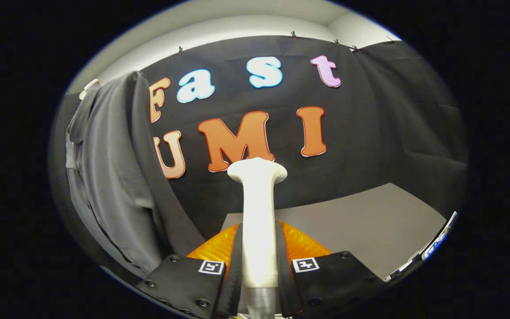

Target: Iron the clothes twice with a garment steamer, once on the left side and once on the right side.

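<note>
Handheld two-finger gripper [258,261] points forward and slightly upward, both fingers [230,266] running up from the base of the gripper view. The fingers are closed in tight on the slim cream-white plastic handle of the garment steamer [257,212], one pressing each side of it. Square black-and-white marker tags sit on the two finger blocks, level with each other. The handle stands upright between the fingers, its wider head projecting past the fingertips.
</note>
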